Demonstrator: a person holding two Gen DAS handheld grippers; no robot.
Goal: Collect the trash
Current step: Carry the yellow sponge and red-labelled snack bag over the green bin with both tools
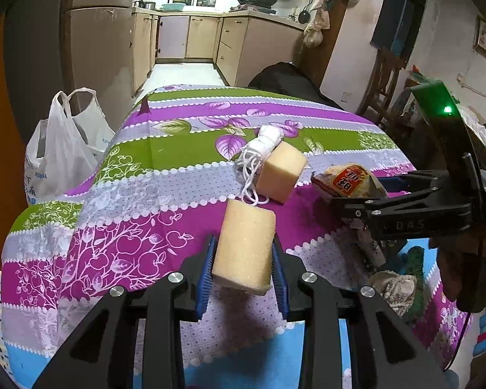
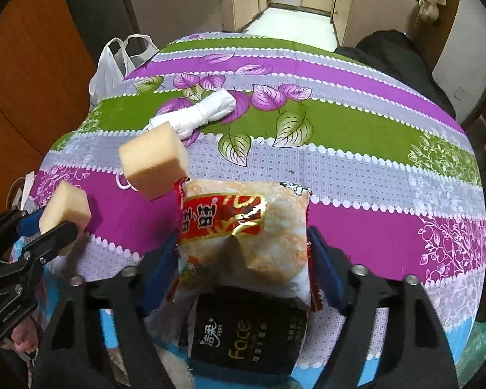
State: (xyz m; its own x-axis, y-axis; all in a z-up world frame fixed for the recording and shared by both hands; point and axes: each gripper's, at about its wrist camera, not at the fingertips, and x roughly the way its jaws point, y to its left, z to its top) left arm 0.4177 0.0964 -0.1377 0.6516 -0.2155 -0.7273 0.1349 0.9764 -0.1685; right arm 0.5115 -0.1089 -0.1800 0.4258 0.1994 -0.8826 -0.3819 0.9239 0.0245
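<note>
A yellow sponge block (image 1: 243,253) is clamped between the blue pads of my left gripper (image 1: 243,243), held just above the flowered tablecloth (image 1: 178,149). From the right wrist view the same sponge block (image 2: 66,210) and left gripper (image 2: 48,223) show at the left edge. A second sponge block (image 1: 282,175) (image 2: 152,165) lies on the cloth beside a white rolled cloth with cord (image 1: 265,142) (image 2: 207,110). My right gripper (image 2: 243,240) (image 1: 356,191) is shut on a red and orange snack packet (image 2: 243,227) (image 1: 346,180), pads against both its sides.
A white plastic bag (image 1: 61,155) (image 2: 113,64) hangs off the table's left side. A black tissue pack labelled Face (image 2: 249,340) lies under the snack packet at the near edge. Crumpled cloths (image 1: 395,288) sit at the near right. A dark chair back (image 1: 285,77) stands behind the table.
</note>
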